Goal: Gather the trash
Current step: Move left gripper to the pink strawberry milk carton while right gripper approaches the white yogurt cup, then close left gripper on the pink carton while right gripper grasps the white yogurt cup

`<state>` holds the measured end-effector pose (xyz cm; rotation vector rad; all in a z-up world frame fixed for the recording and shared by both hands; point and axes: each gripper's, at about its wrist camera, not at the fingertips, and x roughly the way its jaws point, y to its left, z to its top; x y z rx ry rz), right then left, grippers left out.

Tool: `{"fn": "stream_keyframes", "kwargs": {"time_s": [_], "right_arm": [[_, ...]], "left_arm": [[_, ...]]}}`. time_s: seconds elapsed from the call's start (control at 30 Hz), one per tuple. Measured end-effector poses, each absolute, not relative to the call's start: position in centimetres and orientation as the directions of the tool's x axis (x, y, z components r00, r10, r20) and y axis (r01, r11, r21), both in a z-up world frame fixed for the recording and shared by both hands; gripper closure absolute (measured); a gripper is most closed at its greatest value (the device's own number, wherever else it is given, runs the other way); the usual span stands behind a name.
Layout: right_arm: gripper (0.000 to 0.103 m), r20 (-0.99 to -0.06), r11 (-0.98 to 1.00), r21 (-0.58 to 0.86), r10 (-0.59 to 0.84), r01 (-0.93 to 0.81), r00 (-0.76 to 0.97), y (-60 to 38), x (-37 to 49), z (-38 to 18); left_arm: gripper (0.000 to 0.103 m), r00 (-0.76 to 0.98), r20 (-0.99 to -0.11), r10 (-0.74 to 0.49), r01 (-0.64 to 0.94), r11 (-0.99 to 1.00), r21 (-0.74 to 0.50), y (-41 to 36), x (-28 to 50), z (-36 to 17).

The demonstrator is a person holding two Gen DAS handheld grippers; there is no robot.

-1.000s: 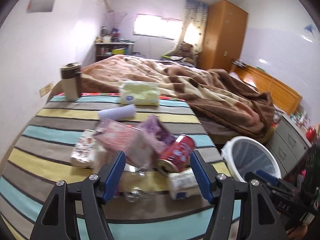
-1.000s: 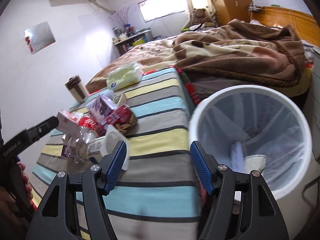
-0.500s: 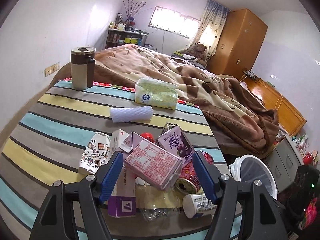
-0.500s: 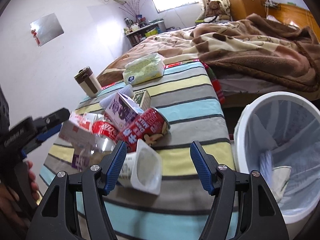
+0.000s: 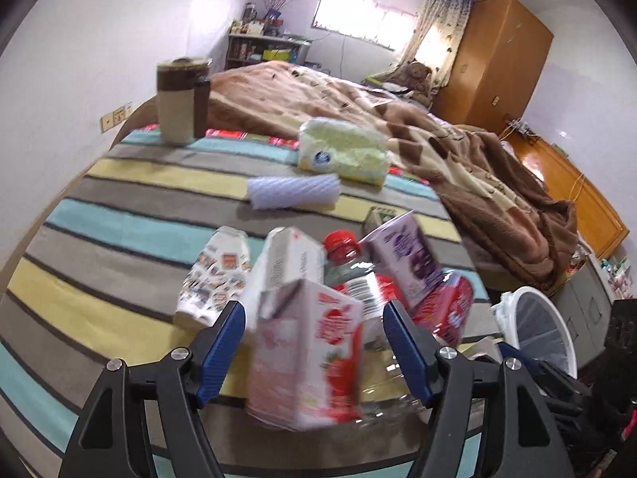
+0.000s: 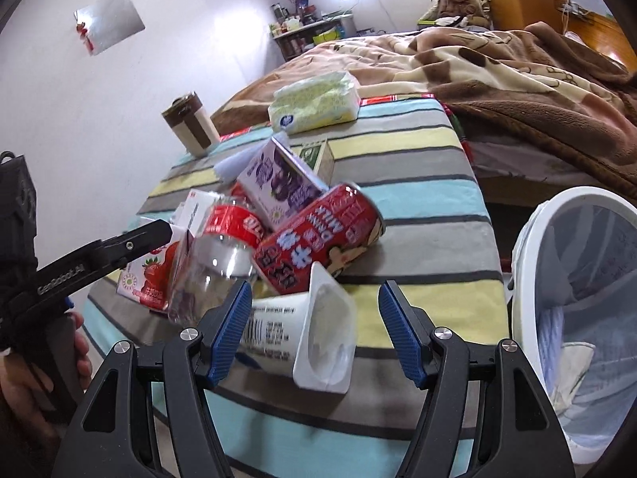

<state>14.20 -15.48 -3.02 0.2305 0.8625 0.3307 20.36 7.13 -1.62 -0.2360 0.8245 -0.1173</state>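
A heap of trash lies on the striped table. My left gripper is open, its jaws on either side of a pink strawberry milk carton, apart from it. Behind it are a clear bottle with a red cap, a purple carton and a red can. My right gripper is open around a white yogurt cup lying on its side. The red can and the bottle lie just beyond. The white bin stands at the right.
A brown-and-cream mug, a tissue pack and a white foam roll lie farther back on the table. A patterned pouch lies left of the heap. A bed with a brown blanket is behind.
Both grippers have moved in toward the heap. The left now straddles the pink carton; the right has swung left from the bin and straddles the yogurt cup.
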Motion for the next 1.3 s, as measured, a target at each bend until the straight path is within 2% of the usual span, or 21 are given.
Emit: {"fn": "stream_keyframes", "kwargs": {"time_s": [0.4, 0.67, 0.77, 0.9, 1.1, 1.3], "right_arm": [[0.035, -0.734, 0.924, 0.296, 0.382, -0.243, 0.561, -14.6, 12.5, -4.0], [0.035, -0.719, 0.929, 0.266, 0.369, -0.257, 0.589, -13.8, 12.0, -3.8], [0.029, -0.722, 0.937, 0.246, 0.349, -0.249, 0.597, -13.4, 12.0, -3.9], [0.029, -0.73, 0.94, 0.278, 0.341, -0.2, 0.592, -14.3, 12.4, -4.2], [0.029, -0.748, 0.961, 0.243, 0.271, -0.13, 0.605, -16.6, 12.1, -4.4], [0.029, -0.759, 0.971, 0.24, 0.2, -0.02, 0.62, -18.0, 11.5, -4.5]], "left_arm": [[0.032, 0.634, -0.745, -0.207, 0.052, 0.973, -0.227, 7.4, 18.1, -3.6], [0.032, 0.614, -0.761, -0.209, 0.055, 0.973, -0.223, 7.2, 17.4, -4.7], [0.033, 0.611, -0.758, -0.228, 0.044, 0.966, -0.255, 7.6, 17.3, -5.0], [0.038, 0.613, -0.754, -0.236, 0.048, 0.964, -0.262, 7.7, 17.0, -5.1], [0.044, 0.607, -0.754, -0.251, 0.069, 0.962, -0.265, 7.5, 16.3, -5.2], [0.045, 0.6, -0.757, -0.259, 0.064, 0.959, -0.278, 7.6, 15.6, -5.6]]}}
